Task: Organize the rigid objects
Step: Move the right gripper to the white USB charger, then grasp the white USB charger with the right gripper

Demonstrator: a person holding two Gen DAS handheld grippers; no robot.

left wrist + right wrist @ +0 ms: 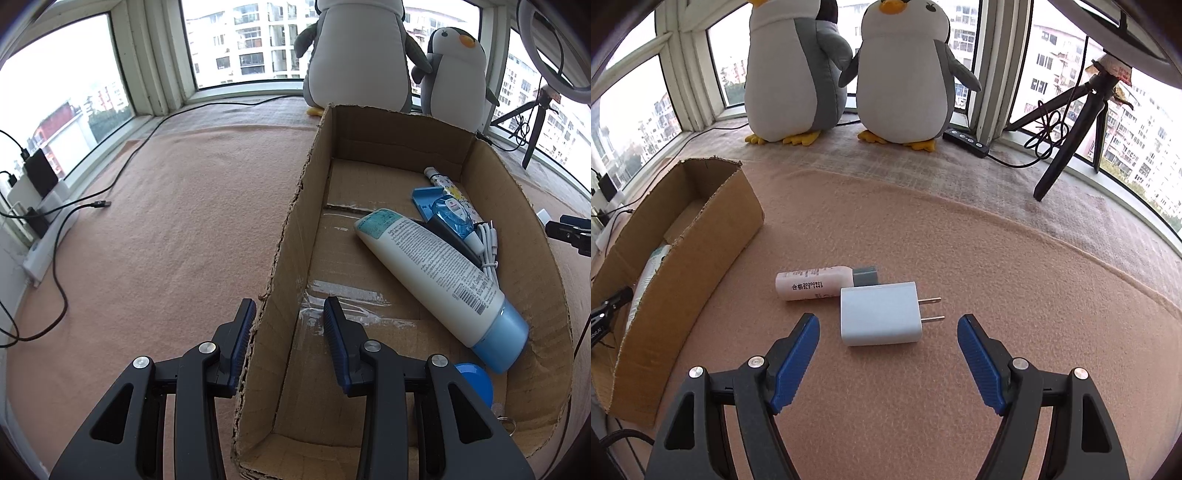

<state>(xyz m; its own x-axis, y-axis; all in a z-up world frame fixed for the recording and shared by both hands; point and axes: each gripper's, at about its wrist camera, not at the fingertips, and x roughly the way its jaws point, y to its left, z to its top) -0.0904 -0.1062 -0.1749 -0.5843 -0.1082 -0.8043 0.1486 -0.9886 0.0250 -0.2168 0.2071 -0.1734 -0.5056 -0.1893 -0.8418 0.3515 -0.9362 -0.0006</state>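
Left hand-held gripper (289, 314): jaws apart, straddling the near-left wall of the cardboard box (291, 236), not clamped. Right hand-held gripper (888, 328): jaws spread wide, low over the pink blanket (997, 258). White charger plug (881, 314): flat at 12 o'clock between the tips, prongs toward 3 o'clock. Pink tube (812, 282): just behind, touching, grey cap. Box at 9 o'clock holds a white, blue-capped bottle (436, 277).

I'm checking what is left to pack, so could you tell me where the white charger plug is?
In the right wrist view, the white charger plug lies on the pink blanket between the open right gripper fingers, touching the small pink tube, outside the cardboard box.
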